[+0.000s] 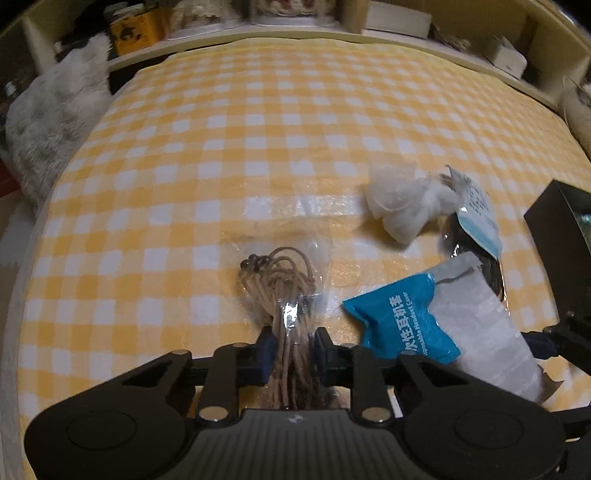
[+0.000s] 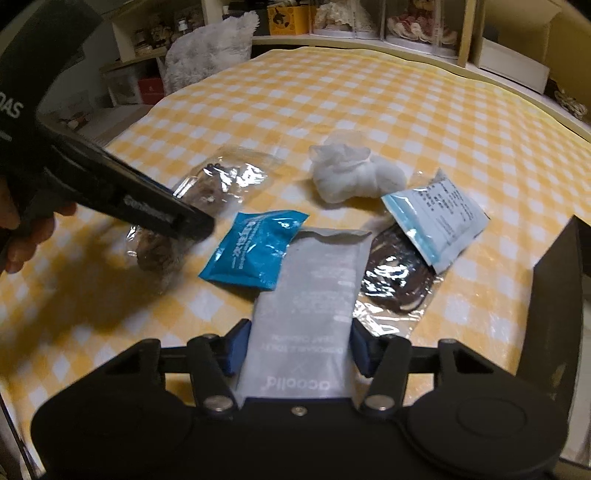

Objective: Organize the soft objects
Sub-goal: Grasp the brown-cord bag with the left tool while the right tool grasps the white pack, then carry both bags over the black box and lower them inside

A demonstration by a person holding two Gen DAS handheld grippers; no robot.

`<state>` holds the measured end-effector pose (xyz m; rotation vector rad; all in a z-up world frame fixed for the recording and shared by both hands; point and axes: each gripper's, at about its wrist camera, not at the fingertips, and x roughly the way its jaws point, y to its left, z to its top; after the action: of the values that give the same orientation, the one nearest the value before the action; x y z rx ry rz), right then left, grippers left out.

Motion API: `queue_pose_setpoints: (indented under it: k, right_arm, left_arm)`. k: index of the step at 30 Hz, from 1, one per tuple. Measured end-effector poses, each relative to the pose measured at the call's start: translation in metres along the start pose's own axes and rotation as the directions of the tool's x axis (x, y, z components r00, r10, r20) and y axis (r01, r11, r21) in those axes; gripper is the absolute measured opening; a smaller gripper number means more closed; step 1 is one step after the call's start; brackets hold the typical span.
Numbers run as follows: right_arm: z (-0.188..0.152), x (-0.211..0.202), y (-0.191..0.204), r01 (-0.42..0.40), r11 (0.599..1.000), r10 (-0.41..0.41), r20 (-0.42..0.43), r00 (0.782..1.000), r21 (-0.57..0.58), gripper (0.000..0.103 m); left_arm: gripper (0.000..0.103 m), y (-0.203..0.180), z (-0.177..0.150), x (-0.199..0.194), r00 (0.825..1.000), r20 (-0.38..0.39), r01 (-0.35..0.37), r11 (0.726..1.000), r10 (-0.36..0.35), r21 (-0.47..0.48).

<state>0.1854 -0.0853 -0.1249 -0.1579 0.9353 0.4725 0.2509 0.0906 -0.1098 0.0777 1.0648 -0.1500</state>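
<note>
My left gripper (image 1: pixel 294 345) is shut on a clear bag of tan cords (image 1: pixel 284 291), held low over the yellow checked cloth (image 1: pixel 258 147); the bag also shows in the right wrist view (image 2: pixel 207 195). My right gripper (image 2: pixel 295 345) is shut on a grey flat packet (image 2: pixel 310 291), also seen in the left wrist view (image 1: pixel 484 325). A blue packet (image 2: pixel 255 247) lies left of the grey one. A white crumpled cloth bundle (image 2: pixel 351 177) lies behind. A white-and-blue sachet (image 2: pixel 439 218) rests on a clear bag of dark cords (image 2: pixel 395 277).
A black box (image 2: pixel 557 317) stands at the right edge of the cloth. A fluffy white cushion (image 2: pixel 210 48) sits at the far left. Shelves with boxes and dolls (image 2: pixel 369 18) run along the back.
</note>
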Motion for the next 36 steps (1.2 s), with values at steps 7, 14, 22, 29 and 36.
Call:
queue_pose_setpoints:
  k: [7, 14, 22, 29, 36]
  right_arm:
    - [0.003, -0.015, -0.010, 0.021, 0.998, -0.024, 0.061, 0.998, 0.060, 0.051]
    - [0.008, -0.031, -0.017, 0.040, 0.995, -0.053, 0.140, 0.989, 0.090, 0.051]
    - [0.015, -0.057, -0.025, 0.029, 0.991, -0.058, 0.221, 0.974, 0.132, 0.051]
    - [0.021, -0.093, -0.038, 0.012, 0.986, -0.059, 0.278, 0.959, 0.166, 0.051]
    - [0.020, -0.132, -0.055, 0.020, 0.980, -0.085, 0.326, 0.941, 0.196, 0.051]
  left_arm:
    - [0.019, 0.002, -0.004, -0.019, 0.999, 0.045, 0.003, 0.999, -0.001, -0.040]
    - [0.019, -0.014, -0.012, -0.049, 0.995, 0.100, 0.031, 0.998, -0.026, -0.053]
    - [0.019, -0.032, -0.012, -0.084, 0.980, 0.199, 0.038, 0.997, -0.023, -0.069]
    - [0.019, -0.050, -0.005, -0.115, 0.959, 0.280, 0.063, 0.996, -0.043, -0.064]
    - [0.019, -0.077, 0.002, -0.131, 0.942, 0.322, 0.118, 0.992, -0.101, -0.034]
